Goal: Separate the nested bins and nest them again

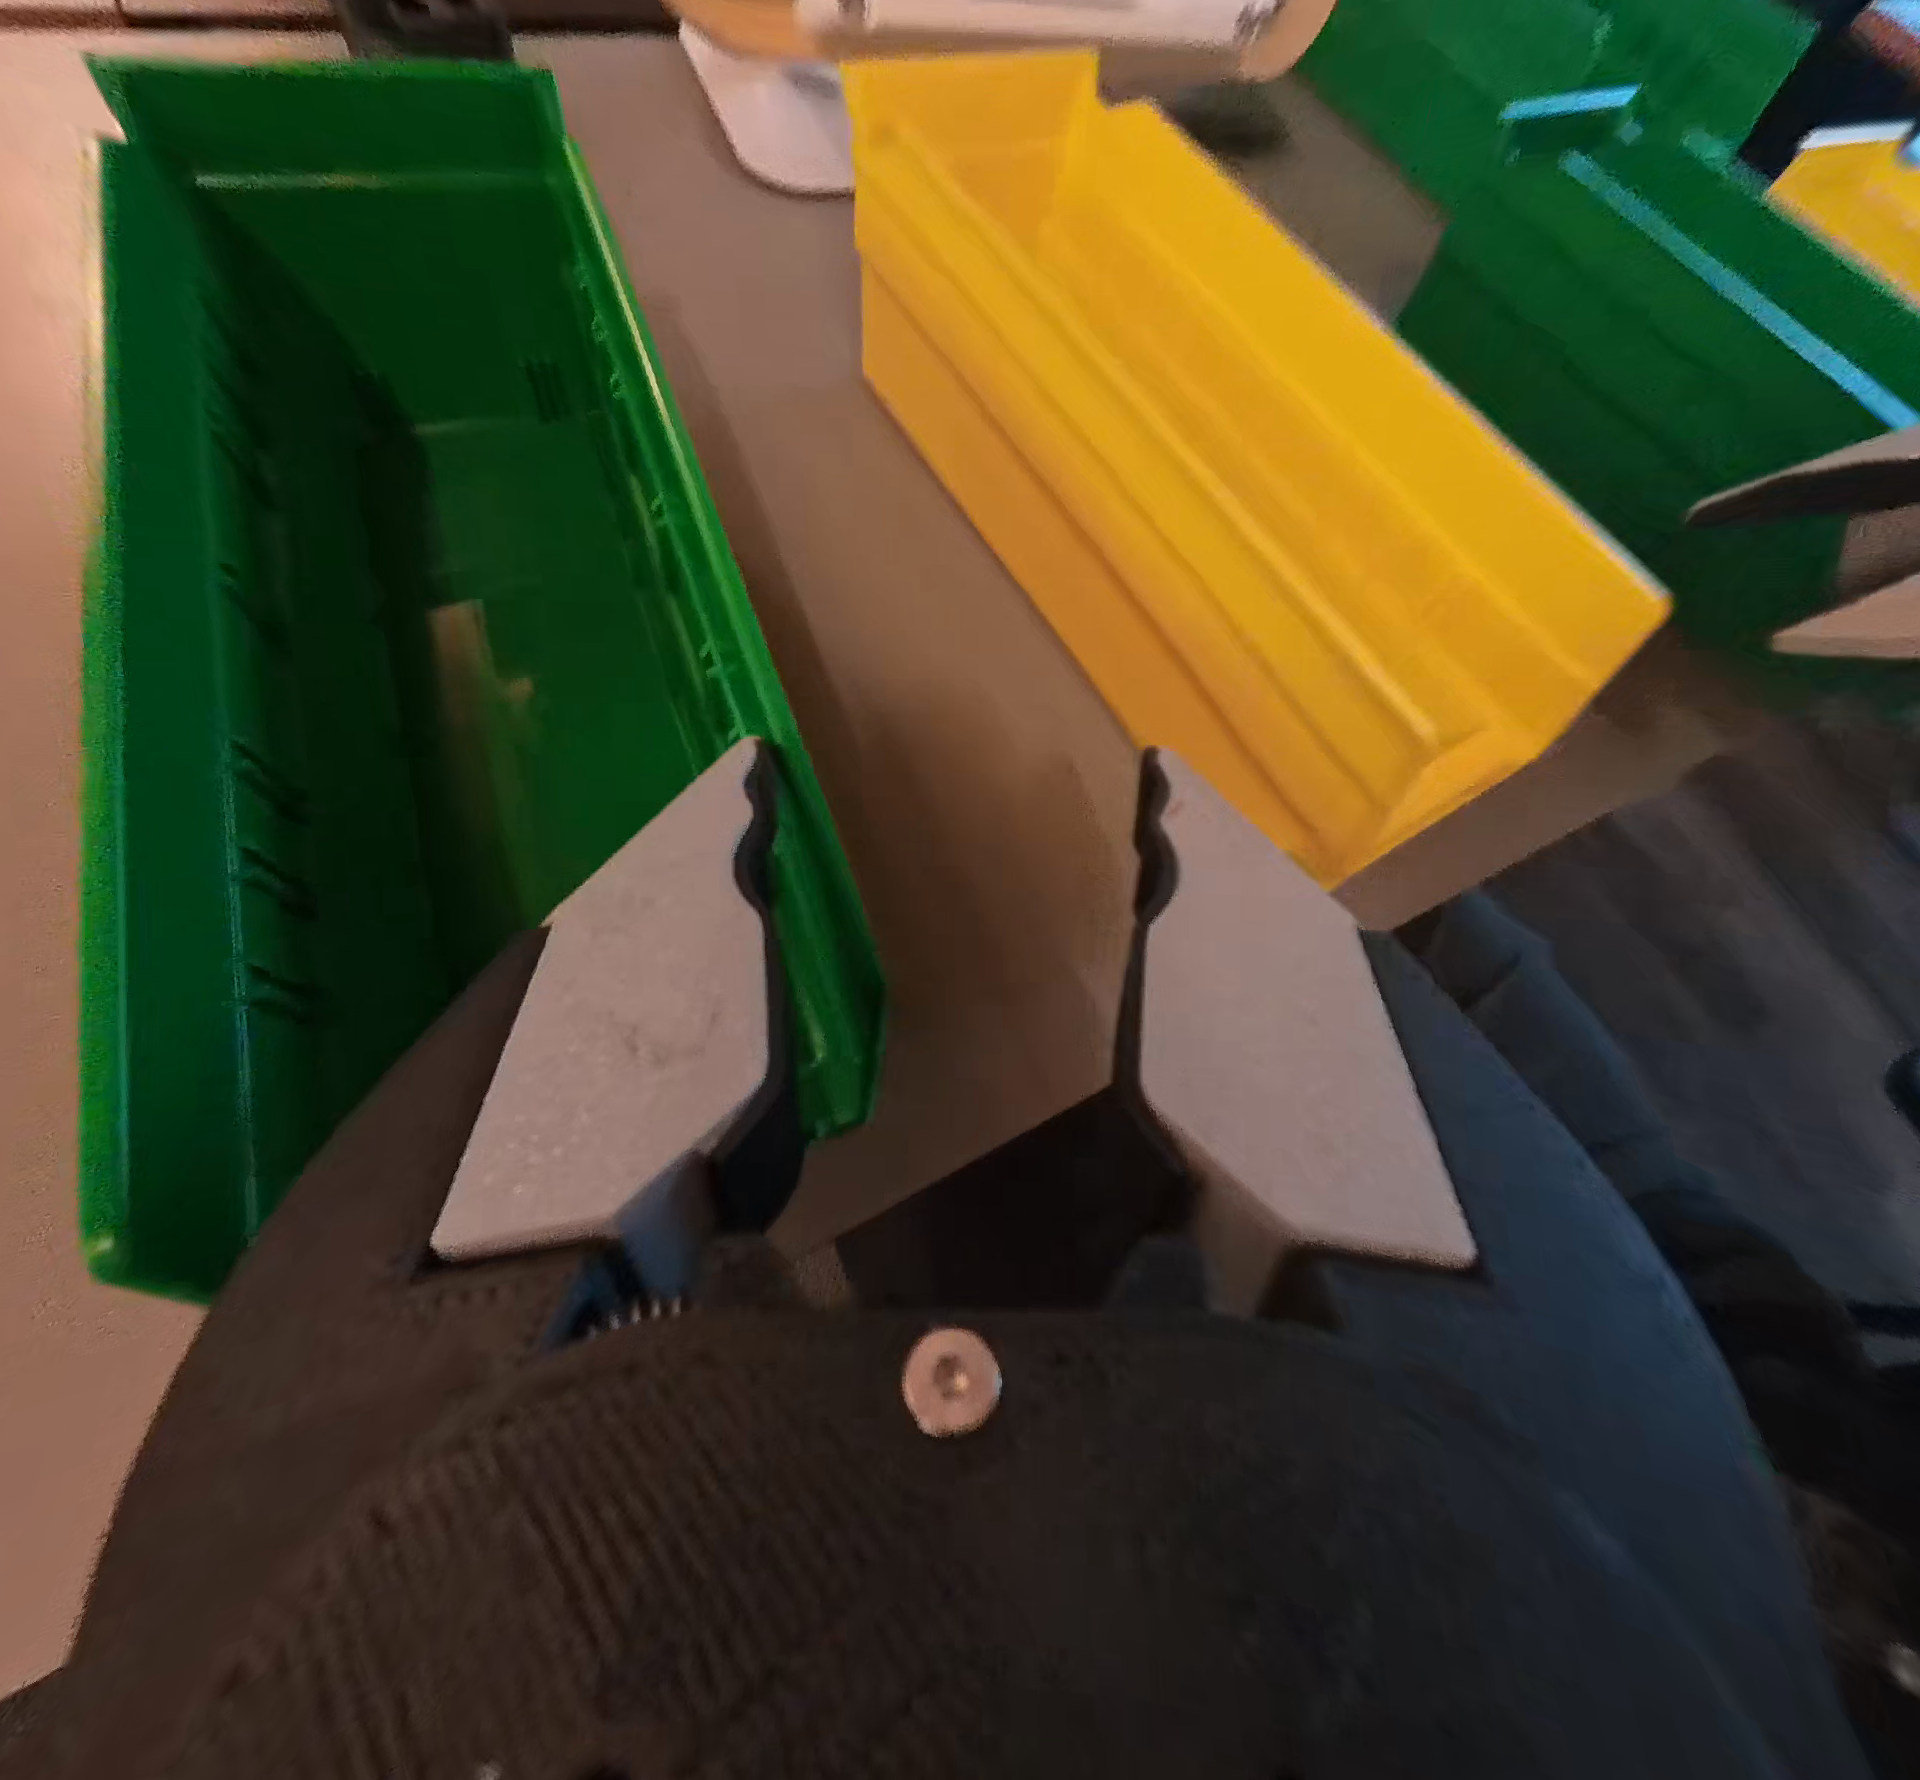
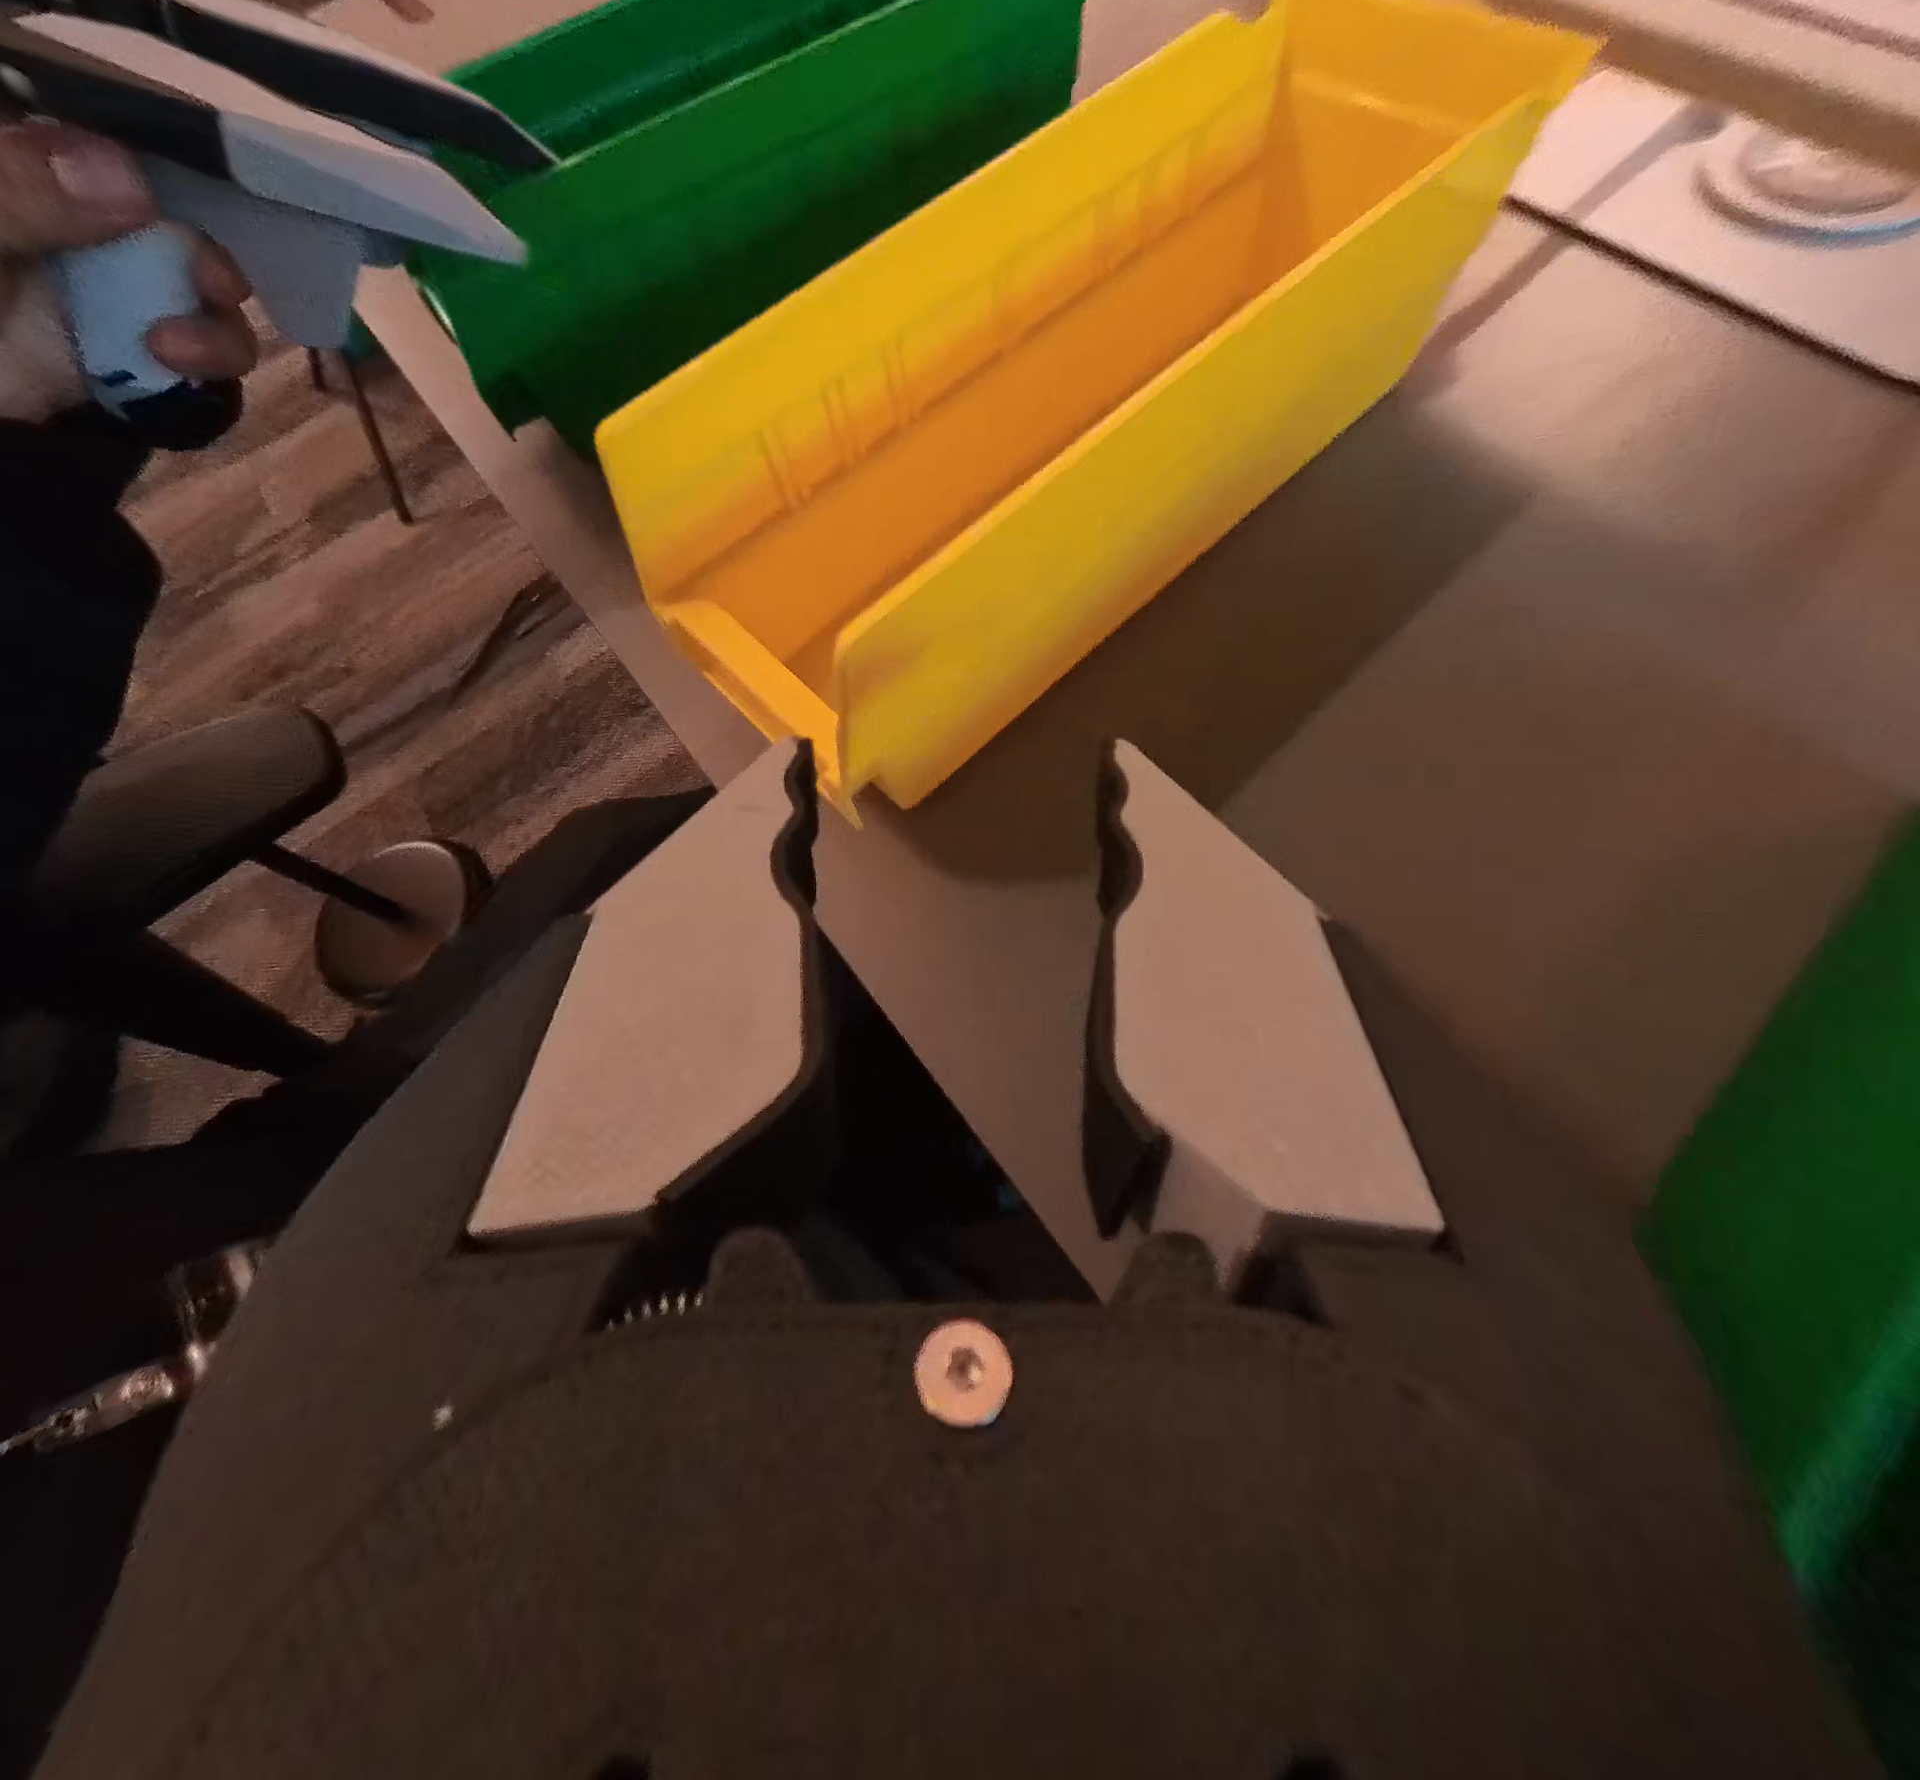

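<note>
Left gripper [image 1: 951, 780] jaws wide beside green bin [image 1: 343, 587], right gripper [image 2: 956, 774] jaws wide, empty, near yellow bin [image 2: 1091, 400] on desk [image 2: 1558, 639].

Brown table [image 2: 1507, 670] | green bin [image 1: 343, 587] and yellow bin [image 1: 1195, 442] standing side by side near its front edge, apart | another green bin [image 1: 1621, 338] farther right | white stand base [image 1: 779, 120] behind them

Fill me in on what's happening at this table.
A person is working plastic bins with two handheld grippers. The green bin and yellow bin sit apart, side by side on the table, not nested. The left gripper hovers open by the green bin's near wall; the right gripper is open at the yellow bin's near corner, holding nothing.
</note>
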`<state>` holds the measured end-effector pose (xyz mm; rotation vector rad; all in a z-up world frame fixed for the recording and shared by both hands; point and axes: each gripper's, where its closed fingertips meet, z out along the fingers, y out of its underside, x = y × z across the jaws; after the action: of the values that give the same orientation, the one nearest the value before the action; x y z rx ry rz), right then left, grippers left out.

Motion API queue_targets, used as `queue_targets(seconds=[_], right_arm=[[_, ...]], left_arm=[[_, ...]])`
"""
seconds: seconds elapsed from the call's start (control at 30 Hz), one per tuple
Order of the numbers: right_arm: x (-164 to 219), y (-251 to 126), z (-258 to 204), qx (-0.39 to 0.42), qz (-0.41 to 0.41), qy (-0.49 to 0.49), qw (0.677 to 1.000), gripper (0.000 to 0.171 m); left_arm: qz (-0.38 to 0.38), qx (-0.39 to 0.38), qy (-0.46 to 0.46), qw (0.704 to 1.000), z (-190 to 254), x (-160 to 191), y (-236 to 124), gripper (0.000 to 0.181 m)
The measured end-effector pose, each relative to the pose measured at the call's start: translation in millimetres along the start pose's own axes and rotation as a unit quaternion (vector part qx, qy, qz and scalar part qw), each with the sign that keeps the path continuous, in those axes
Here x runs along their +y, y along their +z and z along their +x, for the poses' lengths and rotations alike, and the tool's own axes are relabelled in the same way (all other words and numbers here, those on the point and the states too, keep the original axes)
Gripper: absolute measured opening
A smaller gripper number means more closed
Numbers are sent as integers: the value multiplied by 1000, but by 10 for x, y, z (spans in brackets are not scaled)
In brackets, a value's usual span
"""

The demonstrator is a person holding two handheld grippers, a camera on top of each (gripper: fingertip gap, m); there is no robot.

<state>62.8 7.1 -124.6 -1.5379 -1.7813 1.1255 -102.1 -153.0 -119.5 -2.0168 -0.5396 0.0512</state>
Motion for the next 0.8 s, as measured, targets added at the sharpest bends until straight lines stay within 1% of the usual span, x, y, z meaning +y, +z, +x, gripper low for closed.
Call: queue_targets(seconds=[0.03, 0.1, 0.17, 0.23, 0.3, 0.37, 0.43, 0.5, 0.57, 0.8], right_arm=[[-5, -130, 51, 9, 5, -4, 1000, 53], [15, -391, 201, 36, 13, -12, 999, 54], [15, -644, 378, 62, 25, 0, 998, 54], [-61, -882, 482, 65, 57, 25, 996, 55], [-152, -1084, 485, 43, 94, 44, 994, 63], [-222, -1239, 448, 8, 127, 60, 990, 73], [-298, -1353, 429, -23, 160, 83, 983, 77], [-361, -1429, 400, -52, 186, 101, 976, 79], [-380, -1456, 387, -64, 194, 107, 973, 79], [-356, -1344, 388, -59, 180, 98, 977, 78]], left_arm=[[12, 7, -5, 1000, 55, -55, -43, 71], [35, 28, -3, 999, 202, -155, -118, 74], [53, 12, 7, 998, 241, -241, -184, 81], [73, -8, 19, 997, 257, -323, -252, 79], [80, 3, 27, 996, 351, -357, -300, 78], [76, 38, 25, 996, 515, -342, -306, 76], [72, 73, 25, 994, 690, -318, -286, 76], [61, 84, 36, 994, 792, -279, -245, 76], [53, 77, 53, 994, 833, -248, -204, 75], [43, 79, 69, 994, 874, -207, -163, 72]])
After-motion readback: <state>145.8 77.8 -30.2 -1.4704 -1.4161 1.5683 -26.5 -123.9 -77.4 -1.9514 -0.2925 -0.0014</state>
